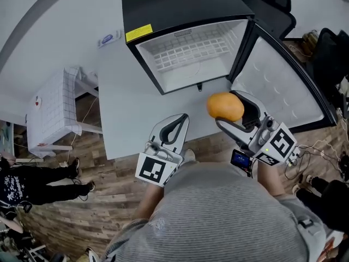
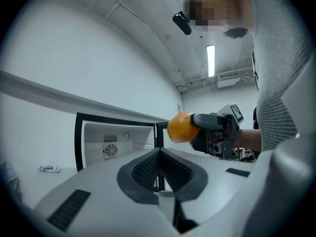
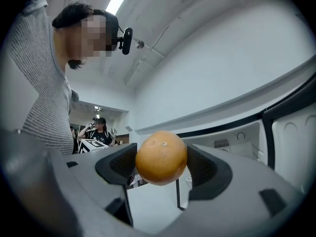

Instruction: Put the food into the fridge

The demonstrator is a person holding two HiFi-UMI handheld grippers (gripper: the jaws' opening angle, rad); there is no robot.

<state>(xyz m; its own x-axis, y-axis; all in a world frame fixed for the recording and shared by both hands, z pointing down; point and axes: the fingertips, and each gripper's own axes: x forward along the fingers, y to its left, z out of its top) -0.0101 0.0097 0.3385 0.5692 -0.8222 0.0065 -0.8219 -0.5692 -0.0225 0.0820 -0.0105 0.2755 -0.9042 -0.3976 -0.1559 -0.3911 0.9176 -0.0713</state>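
Note:
An orange point(image 1: 224, 106) is held in the air in front of the small black fridge point(image 1: 180, 7), whose door point(image 1: 283, 86) stands swung open to the right. My right gripper point(image 1: 235, 109) is shut on the orange point(image 3: 161, 157), pads pressing both its sides. The fridge's white inside with a wire shelf point(image 1: 191, 49) looks empty. My left gripper point(image 1: 175, 129) is shut with nothing in it, held low to the left of the orange point(image 2: 180, 127). The open fridge point(image 2: 116, 139) lies ahead of it.
The fridge stands on a light grey floor panel point(image 1: 125, 102) bordered by wood flooring. A white gridded cabinet point(image 1: 52, 111) stands at the left. A black chair point(image 1: 270, 1) sits behind the fridge. A person in black point(image 1: 32, 182) stands at far left. Cables lie at the right point(image 1: 319, 149).

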